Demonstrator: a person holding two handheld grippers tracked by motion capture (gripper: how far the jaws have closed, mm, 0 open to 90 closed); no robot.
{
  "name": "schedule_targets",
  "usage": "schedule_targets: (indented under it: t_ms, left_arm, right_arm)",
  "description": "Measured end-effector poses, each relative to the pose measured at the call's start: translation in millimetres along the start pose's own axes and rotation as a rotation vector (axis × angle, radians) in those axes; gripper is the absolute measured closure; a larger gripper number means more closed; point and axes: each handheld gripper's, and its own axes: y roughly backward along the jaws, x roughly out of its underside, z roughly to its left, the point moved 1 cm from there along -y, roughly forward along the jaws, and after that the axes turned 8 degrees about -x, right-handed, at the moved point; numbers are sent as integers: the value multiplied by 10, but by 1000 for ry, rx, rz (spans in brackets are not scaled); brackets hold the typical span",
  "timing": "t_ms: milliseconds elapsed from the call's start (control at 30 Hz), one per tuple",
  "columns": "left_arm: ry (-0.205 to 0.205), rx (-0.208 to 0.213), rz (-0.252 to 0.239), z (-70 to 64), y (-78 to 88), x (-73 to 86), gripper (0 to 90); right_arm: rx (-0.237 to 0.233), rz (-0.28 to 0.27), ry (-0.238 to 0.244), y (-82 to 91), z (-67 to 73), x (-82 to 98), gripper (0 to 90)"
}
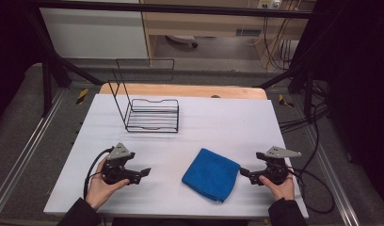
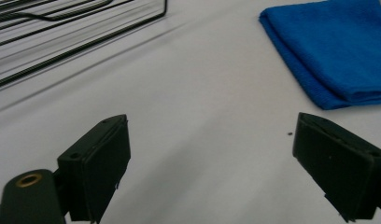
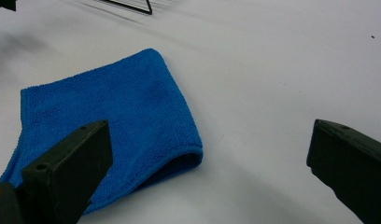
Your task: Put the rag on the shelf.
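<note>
**Blue cloth: soft, light, grab at a corner**

Folded blue cloth (image 1: 212, 173) lies flat on the white surface (image 1: 218, 117), btwn both grippers, nearer the right one. Wire rack (image 1: 151, 114) sits well apart, toward the far side. Left gripper (image 1: 144, 172) and right gripper (image 1: 244, 173): fingers spread wide, holding nothing, both resting low by the surface.

Judgement: terry-type fabric, so limp, light, not fragile, w/ decent friction. It will sag and may unfold if lifted. Best hold prob. the folded edge/corner nearest the right gripper (image 3: 191, 151); pinch thru all layers, fingers scraping low along the surface.
</note>
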Motion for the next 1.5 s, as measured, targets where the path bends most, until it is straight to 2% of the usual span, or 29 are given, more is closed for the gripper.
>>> schedule_targets:
  t_ms: [200, 467, 667, 700, 800, 1067, 1200, 1333, 1433, 1500]
  left_arm:
    - [-44, 35, 25, -297, -148, -148, 147]
    - [-34, 82, 51, -634, -373, -326, 228]
    - [2, 116, 78, -796, -515, -393, 403]
    - [3, 118, 87, -824, -544, -394, 403]
    - [-14, 121, 126, -907, -637, -378, 481]
    - [-21, 121, 175, -1021, -768, -285, 594]
    - [-12, 118, 177, -1037, -786, -259, 638]
    - [11, 130, 192, -1040, -788, -261, 731]
    - [16, 123, 190, -1048, -783, -270, 824]
    - [17, 123, 191, -1045, -776, -275, 849]
  right_arm:
    - [2, 4, 4, -9, 12, -4, 9]
    - [0, 5, 5, -10, 14, -4, 9]
    - [-1, 7, 3, -17, 21, -5, 10]
    - [-1, 7, 3, -17, 21, -5, 10]
    - [-3, 7, 5, -21, 25, -7, 11]
    - [-7, 9, 8, -27, 25, -7, 11]
    - [-8, 11, 6, -31, 30, -9, 11]
    - [-10, 11, 9, -31, 29, -10, 12]
    - [-10, 10, 10, -37, 32, -11, 12]
    - [-11, 11, 9, -40, 38, -13, 12]
